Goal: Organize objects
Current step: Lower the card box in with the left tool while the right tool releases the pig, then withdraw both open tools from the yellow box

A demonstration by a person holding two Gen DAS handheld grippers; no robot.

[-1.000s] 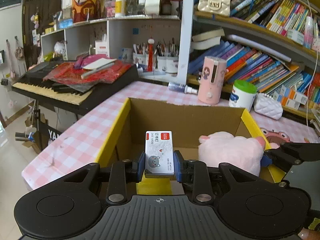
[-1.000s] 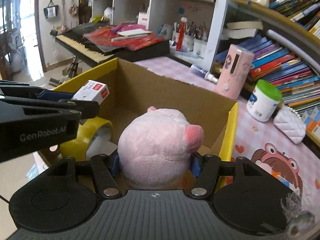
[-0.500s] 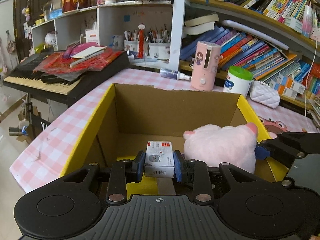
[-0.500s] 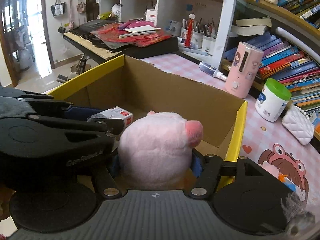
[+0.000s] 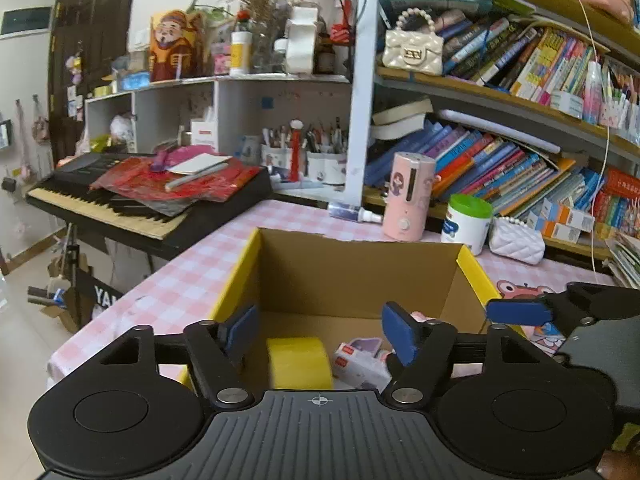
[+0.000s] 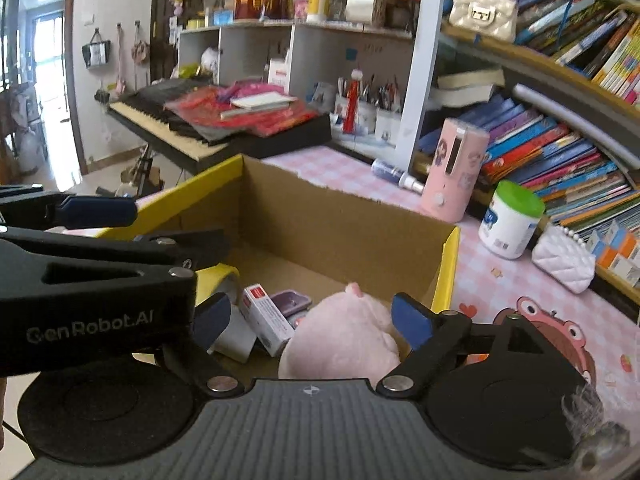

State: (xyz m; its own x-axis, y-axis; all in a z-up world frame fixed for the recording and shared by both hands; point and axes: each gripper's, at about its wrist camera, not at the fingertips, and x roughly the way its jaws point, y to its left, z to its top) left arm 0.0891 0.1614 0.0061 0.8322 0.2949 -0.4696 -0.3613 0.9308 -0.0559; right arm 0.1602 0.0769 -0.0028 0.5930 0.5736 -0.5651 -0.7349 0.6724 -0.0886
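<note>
Cardboard box (image 5: 352,276) on checked table (image 5: 192,280): we log tape (image 5: 300,362), carton (image 6: 266,318), plush pig (image 6: 340,340) lying inside. Left gripper (image 5: 320,330) and right gripper (image 6: 316,320) above box, jaws opening, gripping nothing.

Cardboard box (image 6: 352,236), yellow rims, open-topped on checked cloth. Inside: pink plush pig (image 6: 344,340) at 5 o'clock; white red-striped carton (image 6: 266,320) lying tilted at centre; yellow tape roll (image 5: 300,362) at 8 o'clock.
</note>
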